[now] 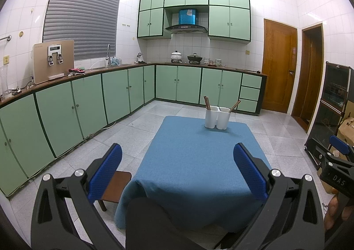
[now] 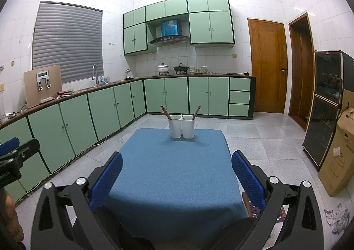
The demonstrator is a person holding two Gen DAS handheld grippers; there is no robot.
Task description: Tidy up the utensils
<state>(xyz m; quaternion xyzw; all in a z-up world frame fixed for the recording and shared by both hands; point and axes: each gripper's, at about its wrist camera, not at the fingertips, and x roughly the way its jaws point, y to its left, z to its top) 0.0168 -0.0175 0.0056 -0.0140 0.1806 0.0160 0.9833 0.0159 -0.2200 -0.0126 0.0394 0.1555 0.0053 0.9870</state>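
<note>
A white two-compartment utensil holder stands at the far end of a table with a blue cloth. Brown chopsticks lean out of its left compartment, and another pair leans out of its right one. My left gripper is open and empty, held above the near end of the table. My right gripper is open and empty too, beside it; its blue fingertip shows at the right edge of the left wrist view.
Green kitchen cabinets run along the left and far walls. A brown stool stands at the table's near left corner. A dark glass cabinet and a cardboard box stand at the right. Wooden doors are at the back right.
</note>
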